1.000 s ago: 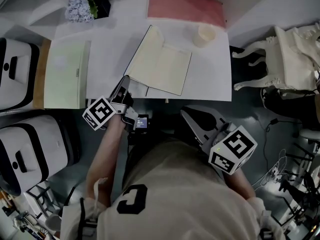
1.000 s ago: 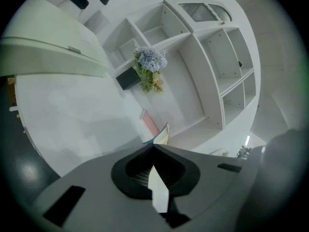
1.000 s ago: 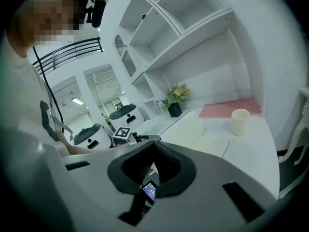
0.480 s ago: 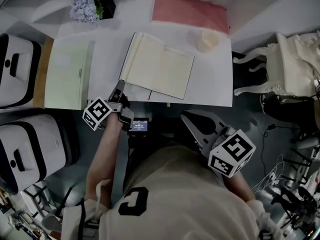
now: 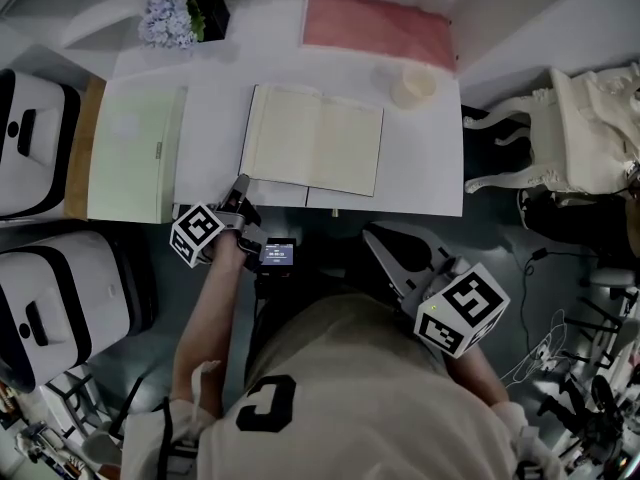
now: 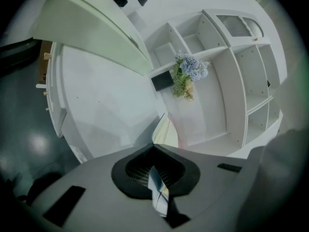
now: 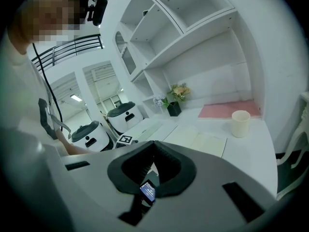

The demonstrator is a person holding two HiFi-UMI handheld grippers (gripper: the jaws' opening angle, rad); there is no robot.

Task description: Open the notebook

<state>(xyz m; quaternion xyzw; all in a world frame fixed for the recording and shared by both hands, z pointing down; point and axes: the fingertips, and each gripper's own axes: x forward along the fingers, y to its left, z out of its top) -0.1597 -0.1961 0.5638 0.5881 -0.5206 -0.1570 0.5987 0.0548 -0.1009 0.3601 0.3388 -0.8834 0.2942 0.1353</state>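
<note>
In the head view, the notebook (image 5: 312, 140) lies open and flat on the white table (image 5: 420, 183), both cream pages facing up. Its near edge runs close to the table's front edge, with a bare strip between them. The left gripper (image 5: 241, 184) reaches over that front edge, and its tips sit at the notebook's near left corner; we cannot tell whether they touch. The right gripper (image 5: 378, 238) hangs below the table's edge over dark floor, well apart from the notebook. A pale green folder (image 5: 128, 148) lies near the notebook's left side. A cup (image 5: 413, 83) stands off its far right corner, and a pink mat (image 5: 375, 23) lies beyond it. We see bare table to the notebook's right.

In the left gripper view, the jaws are clenched tip to tip with nothing between them. White table spreads beyond, rolled sideways in the view.

In the right gripper view, these jaws are also clenched together and empty. The open notebook lies well ahead of the tips, with clear tabletop around its near corner.
</note>
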